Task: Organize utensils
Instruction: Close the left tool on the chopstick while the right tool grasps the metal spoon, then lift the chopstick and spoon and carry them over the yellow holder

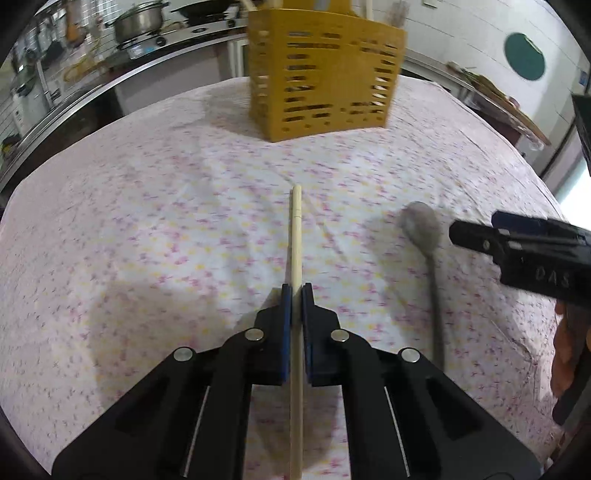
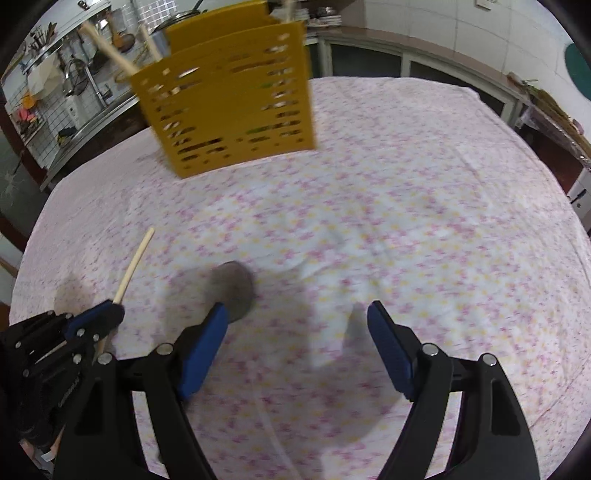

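My left gripper is shut on a pale wooden chopstick that points ahead over the table. The chopstick and left gripper also show at the left of the right wrist view. A grey metal spoon lies on the cloth to the right of it, bowl away from me. My right gripper is open and empty, with its left finger just in front of the spoon's bowl. The right gripper enters the left wrist view from the right. A yellow slotted utensil holder stands at the far side.
The table carries a white cloth with pink and yellow flowers. The holder holds several wooden sticks. A kitchen counter with a steel pot runs behind on the left. A cabinet edge runs behind on the right.
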